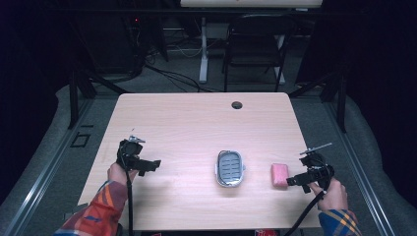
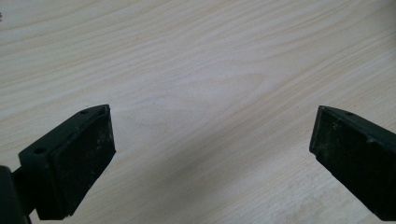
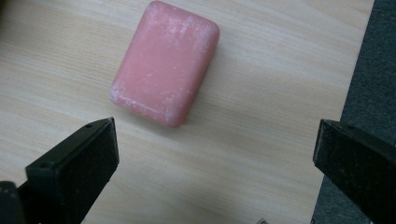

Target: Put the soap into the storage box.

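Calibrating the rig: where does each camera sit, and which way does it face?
High view: above the person's side, looking forward and down on the table; forearms, left gripper, right gripper, soap dish.
Left gripper view: on the left gripper, facing bare tabletop; open jaws.
Right gripper view: on the right gripper, facing the pink soap; open jaws.
Shared: high and right gripper views both show the soap.

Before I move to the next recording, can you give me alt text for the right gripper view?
A pink soap bar lies flat on a pale wooden table, just ahead of the right hand-held gripper, whose black jaws stand wide open and clear of the bar. The table's edge and dark floor run down the right side.
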Available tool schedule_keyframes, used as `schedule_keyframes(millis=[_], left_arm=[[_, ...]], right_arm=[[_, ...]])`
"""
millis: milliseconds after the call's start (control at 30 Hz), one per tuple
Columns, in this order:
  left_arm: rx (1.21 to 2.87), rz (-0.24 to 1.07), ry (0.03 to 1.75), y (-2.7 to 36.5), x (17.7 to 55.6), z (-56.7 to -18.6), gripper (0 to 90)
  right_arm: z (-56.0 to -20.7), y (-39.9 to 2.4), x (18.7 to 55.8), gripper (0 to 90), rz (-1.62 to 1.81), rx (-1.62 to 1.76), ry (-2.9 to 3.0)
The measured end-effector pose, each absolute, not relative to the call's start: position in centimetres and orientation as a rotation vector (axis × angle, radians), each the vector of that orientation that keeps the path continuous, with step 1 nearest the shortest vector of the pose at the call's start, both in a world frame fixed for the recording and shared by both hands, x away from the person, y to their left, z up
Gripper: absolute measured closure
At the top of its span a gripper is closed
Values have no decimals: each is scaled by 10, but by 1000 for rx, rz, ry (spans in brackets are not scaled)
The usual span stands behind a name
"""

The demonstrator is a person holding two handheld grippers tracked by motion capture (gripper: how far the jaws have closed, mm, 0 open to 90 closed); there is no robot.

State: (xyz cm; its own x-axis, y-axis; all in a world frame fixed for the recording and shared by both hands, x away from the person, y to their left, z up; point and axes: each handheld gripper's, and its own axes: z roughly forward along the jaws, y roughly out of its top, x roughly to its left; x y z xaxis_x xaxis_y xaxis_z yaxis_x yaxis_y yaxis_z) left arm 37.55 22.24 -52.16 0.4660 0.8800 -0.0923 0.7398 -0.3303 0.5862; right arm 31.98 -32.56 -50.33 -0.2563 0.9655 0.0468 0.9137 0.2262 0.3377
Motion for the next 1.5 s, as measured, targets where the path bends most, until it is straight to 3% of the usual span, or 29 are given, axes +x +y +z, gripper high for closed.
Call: schedule_keyframes(millis=[933,1500], left_arm=[[2164,325,1346,221,377,-523,1],[2160,262,1354,216,383,-528,1]], right_arm=[[-507,-290,352,0,357,1828,2387],[-521,-280,382,0,313,2022,2364]])
